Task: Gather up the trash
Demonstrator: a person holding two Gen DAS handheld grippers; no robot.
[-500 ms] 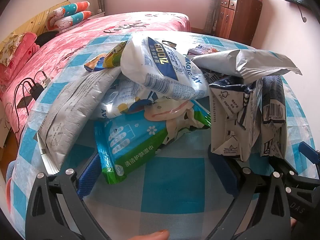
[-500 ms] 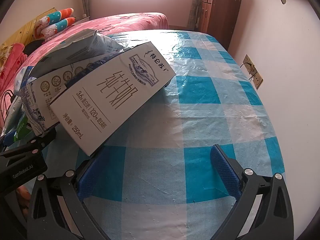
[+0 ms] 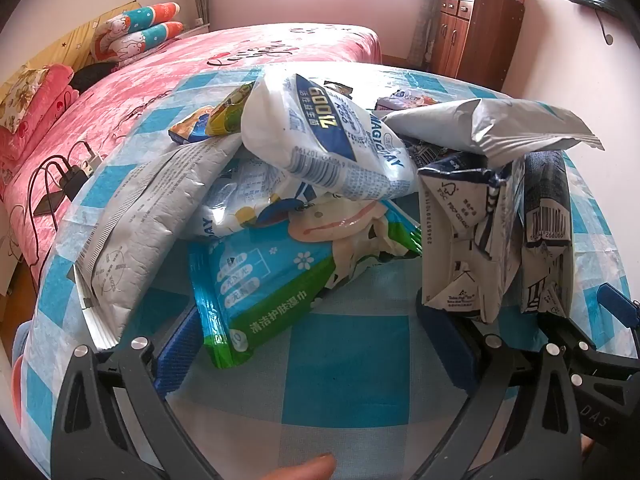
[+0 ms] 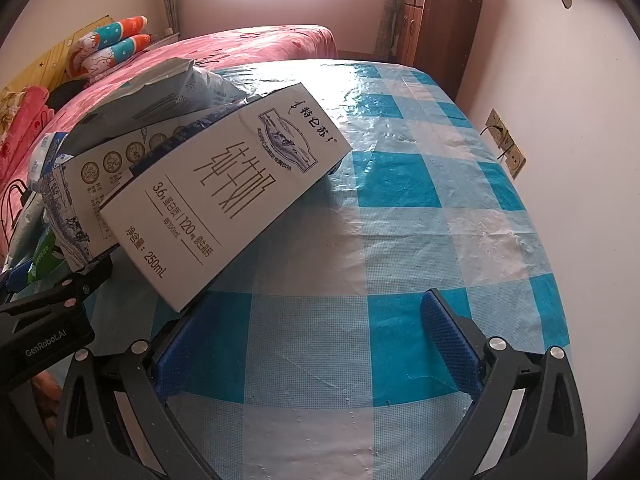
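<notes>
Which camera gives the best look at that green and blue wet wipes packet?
The left wrist view: the wet wipes packet lies nearly whole, just ahead. The right wrist view shows only a green sliver at its left edge.

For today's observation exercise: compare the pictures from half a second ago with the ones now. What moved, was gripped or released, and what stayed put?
Nothing visibly changed. The left gripper and right gripper are both open and hold nothing; the trash pile and the milk carton lie as before on the checked tablecloth.
</notes>
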